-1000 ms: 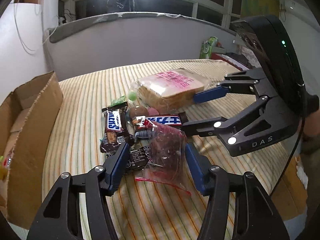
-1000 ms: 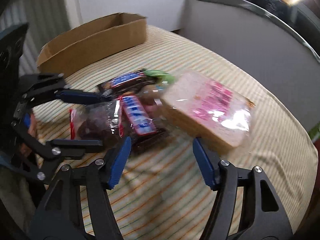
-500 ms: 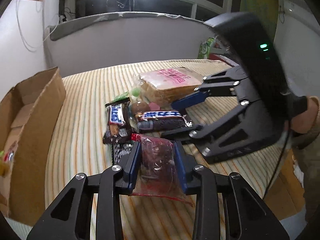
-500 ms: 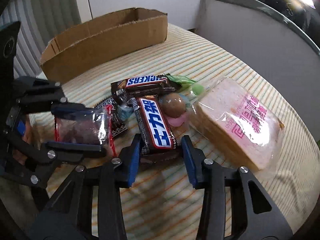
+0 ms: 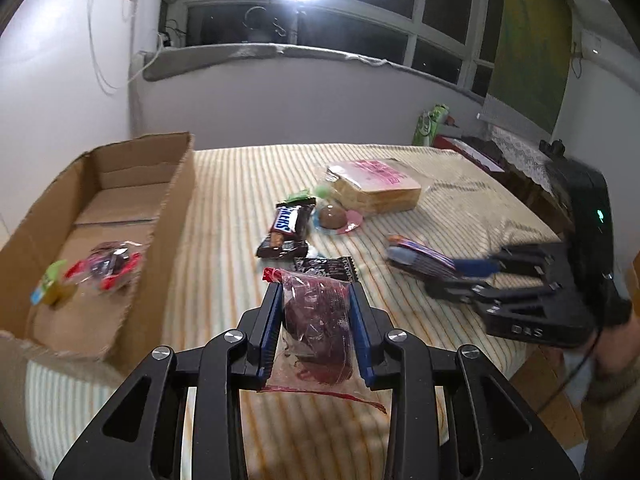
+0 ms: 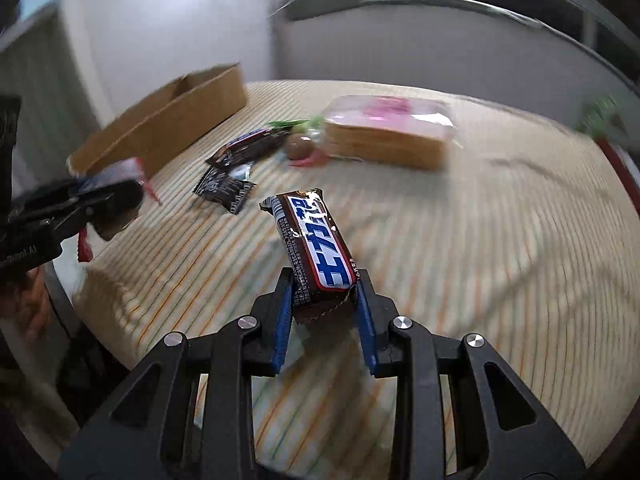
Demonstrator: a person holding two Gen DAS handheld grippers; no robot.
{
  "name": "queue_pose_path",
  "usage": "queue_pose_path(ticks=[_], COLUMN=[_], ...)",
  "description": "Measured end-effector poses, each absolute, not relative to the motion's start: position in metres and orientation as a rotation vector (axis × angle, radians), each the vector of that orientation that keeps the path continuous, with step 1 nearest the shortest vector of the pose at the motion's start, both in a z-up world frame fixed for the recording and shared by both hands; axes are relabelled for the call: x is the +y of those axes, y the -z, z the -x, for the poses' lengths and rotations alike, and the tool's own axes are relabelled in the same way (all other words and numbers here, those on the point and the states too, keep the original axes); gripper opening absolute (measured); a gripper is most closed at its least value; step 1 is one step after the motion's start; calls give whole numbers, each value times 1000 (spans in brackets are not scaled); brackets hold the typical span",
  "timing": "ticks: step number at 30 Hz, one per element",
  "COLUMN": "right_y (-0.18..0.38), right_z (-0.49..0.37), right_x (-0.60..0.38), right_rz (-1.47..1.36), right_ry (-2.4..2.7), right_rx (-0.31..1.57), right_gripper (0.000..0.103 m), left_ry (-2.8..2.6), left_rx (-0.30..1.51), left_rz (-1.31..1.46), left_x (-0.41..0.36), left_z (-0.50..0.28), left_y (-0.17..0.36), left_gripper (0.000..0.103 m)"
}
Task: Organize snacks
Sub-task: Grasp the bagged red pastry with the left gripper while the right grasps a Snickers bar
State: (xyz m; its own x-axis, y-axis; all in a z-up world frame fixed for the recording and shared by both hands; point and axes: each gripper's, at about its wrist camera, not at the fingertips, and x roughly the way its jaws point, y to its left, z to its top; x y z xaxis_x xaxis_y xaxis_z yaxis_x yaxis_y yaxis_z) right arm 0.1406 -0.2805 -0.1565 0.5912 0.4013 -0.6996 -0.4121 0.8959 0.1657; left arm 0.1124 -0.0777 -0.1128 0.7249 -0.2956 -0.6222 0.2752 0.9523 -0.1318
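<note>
Two grippers each hold one snack above the striped cloth [image 5: 224,216]: the left gripper [image 5: 316,332] clamps a clear red-edged bag of dark dried fruit [image 5: 318,316]; the right gripper [image 6: 325,312], its jaws closing, grips a brown chocolate bar with blue lettering [image 6: 316,248]. One open cardboard box [image 5: 176,200] holds two small packets.

Gripped a chocolate bar [image 6: 316,248] in the closing right gripper [image 6: 324,320], lifted above the striped table [image 6: 480,260] (cardboard box [image 6: 168,120] near far left edge).

Bare striped tablecloth [image 5: 224,216] lies open before the cardboard box [image 5: 176,216] (its side wall stands in the way).
</note>
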Motion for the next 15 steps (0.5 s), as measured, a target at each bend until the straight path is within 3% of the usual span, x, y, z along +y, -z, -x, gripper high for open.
queue_pose_path(ticks=[15], right_y=[158], right_z=[-110], right_x=[-299], right_rz=[-196], right_ry=[-359], right_rx=[635], right_gripper=[30], left_ry=[299], left_rx=[648], left_rz=[43], left_x=[-71], left_z=[-101], left_y=[105], left_gripper=[31])
